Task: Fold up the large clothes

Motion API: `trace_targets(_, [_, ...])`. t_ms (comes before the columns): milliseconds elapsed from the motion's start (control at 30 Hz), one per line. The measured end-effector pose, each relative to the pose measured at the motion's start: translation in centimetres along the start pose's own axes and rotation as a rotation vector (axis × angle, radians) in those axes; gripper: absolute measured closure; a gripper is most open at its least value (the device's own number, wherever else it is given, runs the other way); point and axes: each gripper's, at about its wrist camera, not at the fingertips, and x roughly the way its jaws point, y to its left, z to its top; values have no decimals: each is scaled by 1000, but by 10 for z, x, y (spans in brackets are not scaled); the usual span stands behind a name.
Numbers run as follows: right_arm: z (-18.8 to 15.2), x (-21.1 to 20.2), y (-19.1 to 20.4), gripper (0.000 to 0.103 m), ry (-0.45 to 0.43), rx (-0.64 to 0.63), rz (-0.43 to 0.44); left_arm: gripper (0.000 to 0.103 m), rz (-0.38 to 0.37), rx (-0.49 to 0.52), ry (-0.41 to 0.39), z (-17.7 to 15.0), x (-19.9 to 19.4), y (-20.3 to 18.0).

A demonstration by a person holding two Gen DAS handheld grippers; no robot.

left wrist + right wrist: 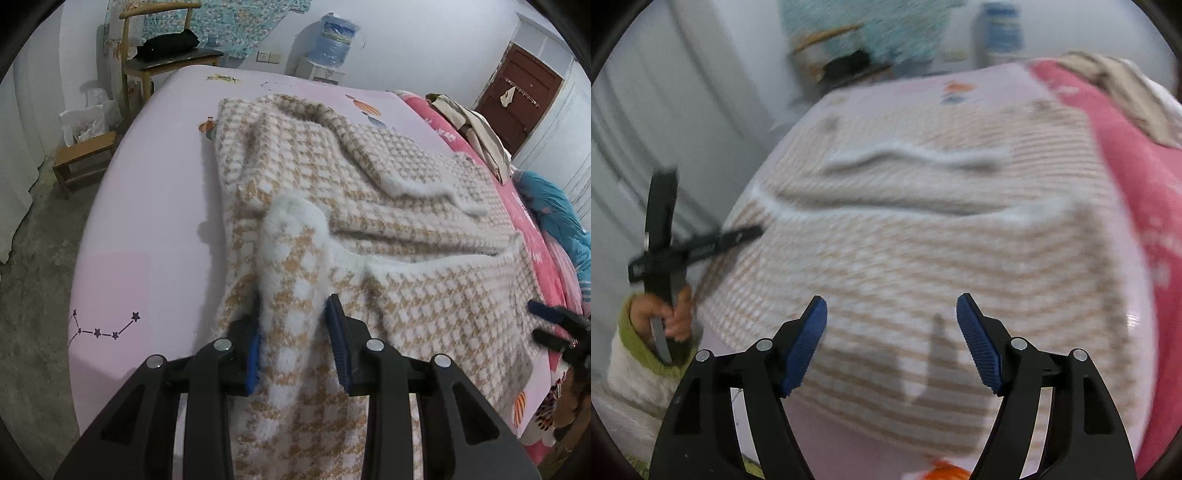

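Left gripper [293,317] pinches sweater [369,192] on pink bed [155,206] (right gripper [892,314] wide)

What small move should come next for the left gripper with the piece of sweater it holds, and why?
Probably the left gripper should carry its pinched fold of the fluffy beige-and-white houndstooth sweater across the garment and lay it flat. The fabric stands bunched between its blue pads, while the right gripper hangs open and empty above the sweater on the pink bed sheet.

left wrist: close, angled down across the bed [147,221] | right wrist: likewise, blurred | shared: houndstooth garment [406,206]
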Motion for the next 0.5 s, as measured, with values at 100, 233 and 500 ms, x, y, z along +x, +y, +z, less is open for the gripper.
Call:
trace_targets(100, [5, -25, -46, 36, -66, 104, -55, 72, 0, -2, 3, 0, 0, 1])
trace_targets(233, [18, -31, -84, 47, -87, 153, -97, 72, 17, 7, 3, -1, 0, -2])
trace_targets(500, [46, 7, -116, 58, -42, 161, -92, 72, 42, 0, 9, 0, 1, -5])
